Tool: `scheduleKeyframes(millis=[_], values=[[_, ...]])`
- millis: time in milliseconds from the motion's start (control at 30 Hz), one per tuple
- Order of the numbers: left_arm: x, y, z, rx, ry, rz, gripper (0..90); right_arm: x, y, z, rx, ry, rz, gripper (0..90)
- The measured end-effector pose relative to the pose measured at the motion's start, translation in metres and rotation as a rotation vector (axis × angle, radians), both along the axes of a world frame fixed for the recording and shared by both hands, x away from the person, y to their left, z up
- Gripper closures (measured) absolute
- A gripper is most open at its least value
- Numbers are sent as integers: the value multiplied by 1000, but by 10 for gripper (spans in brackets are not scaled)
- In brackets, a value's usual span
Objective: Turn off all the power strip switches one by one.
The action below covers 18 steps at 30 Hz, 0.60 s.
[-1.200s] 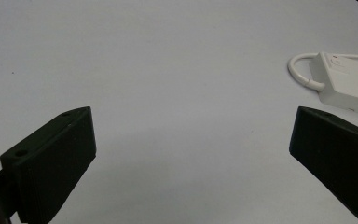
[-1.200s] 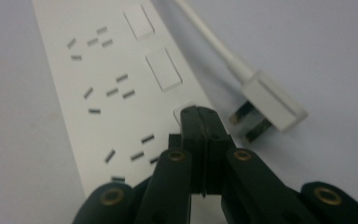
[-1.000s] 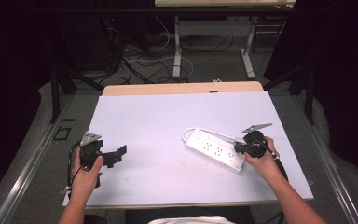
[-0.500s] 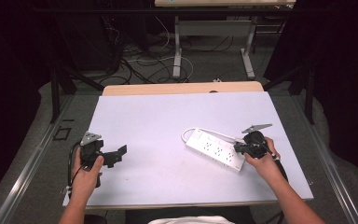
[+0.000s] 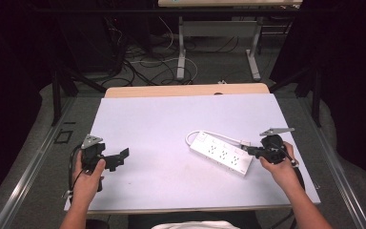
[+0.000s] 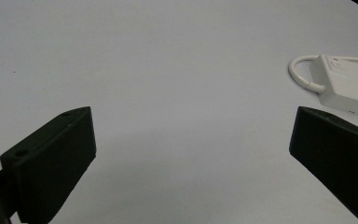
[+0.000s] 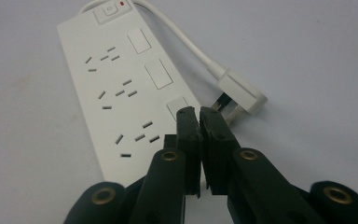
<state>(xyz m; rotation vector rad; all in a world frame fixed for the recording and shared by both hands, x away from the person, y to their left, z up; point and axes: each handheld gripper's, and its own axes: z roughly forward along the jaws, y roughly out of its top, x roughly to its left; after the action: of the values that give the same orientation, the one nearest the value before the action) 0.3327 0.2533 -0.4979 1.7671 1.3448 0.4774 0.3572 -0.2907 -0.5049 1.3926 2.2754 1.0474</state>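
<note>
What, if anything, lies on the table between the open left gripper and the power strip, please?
Nothing visible does. Bare table lies between the left gripper, its jaws wide apart, and the power strip. The right gripper sits shut at the strip's far end.

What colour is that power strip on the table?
White, the power strip; the right gripper view shows it best.

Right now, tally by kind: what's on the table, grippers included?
Power strip, white, with cord and plug: 1
Left gripper, black, jaws wide apart: 1
Right gripper, black, jaws closed over the strip's edge: 1
Total: 3
</note>
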Motion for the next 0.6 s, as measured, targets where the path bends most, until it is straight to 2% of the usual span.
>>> scheduleKeyframes(millis=[267, 433, 533, 600], values=[[0, 2, 0, -3, -8, 7, 5, -13, -15, -1, 30, -16, -58, 813], [1, 4, -1, -3, -6, 9, 5, -19, -24, -2, 28, -41, -102, 748], [1, 5, -1, -5, -13, 9, 5, -26, -31, -4, 49, -66, -154, 618], [1, 5, -2, -6, -15, 9, 4, -28, -34, -6, 43, -78, -185, 527]])
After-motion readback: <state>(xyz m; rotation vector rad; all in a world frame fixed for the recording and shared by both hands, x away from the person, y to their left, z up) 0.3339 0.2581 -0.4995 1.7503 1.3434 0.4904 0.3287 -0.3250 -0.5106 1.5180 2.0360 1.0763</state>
